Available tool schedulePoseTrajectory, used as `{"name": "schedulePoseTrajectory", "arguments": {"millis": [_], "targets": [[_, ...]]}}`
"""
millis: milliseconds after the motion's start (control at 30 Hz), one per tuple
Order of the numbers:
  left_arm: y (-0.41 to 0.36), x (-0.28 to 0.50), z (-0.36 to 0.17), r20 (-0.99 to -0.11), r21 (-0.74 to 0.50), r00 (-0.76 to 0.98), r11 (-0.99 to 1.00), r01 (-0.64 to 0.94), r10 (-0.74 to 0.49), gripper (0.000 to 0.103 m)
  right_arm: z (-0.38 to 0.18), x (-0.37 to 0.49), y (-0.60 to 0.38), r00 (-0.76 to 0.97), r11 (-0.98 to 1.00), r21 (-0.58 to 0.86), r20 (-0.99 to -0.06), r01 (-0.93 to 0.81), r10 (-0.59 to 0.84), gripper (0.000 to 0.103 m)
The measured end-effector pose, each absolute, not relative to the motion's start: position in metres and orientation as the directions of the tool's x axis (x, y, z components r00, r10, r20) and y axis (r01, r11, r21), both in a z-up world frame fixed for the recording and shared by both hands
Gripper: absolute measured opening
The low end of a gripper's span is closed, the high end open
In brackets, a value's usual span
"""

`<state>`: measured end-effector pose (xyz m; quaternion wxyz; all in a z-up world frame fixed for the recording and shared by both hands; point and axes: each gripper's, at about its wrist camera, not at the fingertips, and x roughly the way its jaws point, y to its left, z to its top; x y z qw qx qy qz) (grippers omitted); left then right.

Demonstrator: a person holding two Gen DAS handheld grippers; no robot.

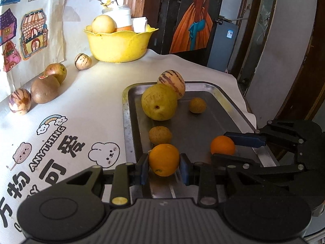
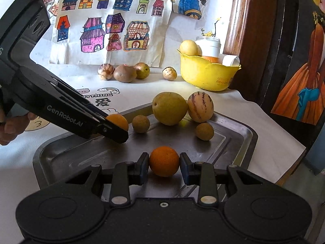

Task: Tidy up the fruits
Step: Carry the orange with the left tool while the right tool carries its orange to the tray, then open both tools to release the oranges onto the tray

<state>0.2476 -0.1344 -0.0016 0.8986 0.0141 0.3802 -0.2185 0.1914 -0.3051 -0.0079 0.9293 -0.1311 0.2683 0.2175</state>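
Fingers (image 1: 143, 167) over steel tray (image 1: 203, 134)

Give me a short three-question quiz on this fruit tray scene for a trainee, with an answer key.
1. True or false: each claw is shut on an orange over the metal tray.
2. How many small brown round fruits lie on the tray?
3. Which fruit touches the big yellow-green pear? A) striped melon B) kiwi C) bowl fruit

Key
1. True: the left claw grips one orange, the right claw grips another orange.
2. Two: one by the left claw, one below the striped melon.
3. A.
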Motion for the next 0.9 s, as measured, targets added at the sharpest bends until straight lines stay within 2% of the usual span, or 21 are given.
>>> {"name": "schedulePoseTrajectory", "arguments": {"millis": [167, 233, 333, 533, 600, 667, 800, 900], "targets": [[-0.132, 0.249, 0.0, -0.695, -0.16, 0.607, 0.906, 0.393, -0.386, 0.035, -0.007, 0.191, -0.307, 0.764, 0.877, -0.119, -0.554, -0.465, 0.33, 0.039], [-0.131, 0.248, 0.001, -0.694, -0.17, 0.605, 0.905, 0.389, -0.391, 0.041, -0.006, 0.189, -0.309, 0.768, 0.882, -0.114, -0.551, -0.458, 0.327, 0.042], [-0.131, 0.243, 0.006, -0.68, -0.18, 0.614, 0.904, 0.388, -0.4, 0.053, -0.004, 0.182, -0.313, 0.777, 0.893, -0.098, -0.542, -0.438, 0.322, 0.047], [-0.12, 0.227, 0.02, -0.647, -0.207, 0.653, 0.915, 0.347, -0.394, 0.08, 0.006, 0.16, -0.322, 0.802, 0.923, -0.055, -0.517, -0.38, 0.299, 0.067], [-0.115, 0.219, 0.024, -0.632, -0.212, 0.675, 0.922, 0.323, -0.381, 0.094, 0.011, 0.15, -0.325, 0.809, 0.932, -0.033, -0.508, -0.36, 0.295, 0.075], [-0.109, 0.211, 0.027, -0.624, -0.21, 0.693, 0.932, 0.296, -0.361, 0.103, 0.016, 0.141, -0.328, 0.816, 0.94, -0.011, -0.499, -0.341, 0.29, 0.08], [-0.098, 0.199, 0.029, -0.632, -0.2, 0.707, 0.948, 0.246, -0.317, 0.103, 0.028, 0.122, -0.327, 0.826, 0.944, 0.027, -0.476, -0.328, 0.301, 0.096], [-0.086, 0.185, 0.031, -0.63, -0.203, 0.719, 0.956, 0.211, -0.293, 0.103, 0.035, 0.104, -0.32, 0.842, 0.945, 0.023, -0.447, -0.327, 0.302, 0.102]]}}
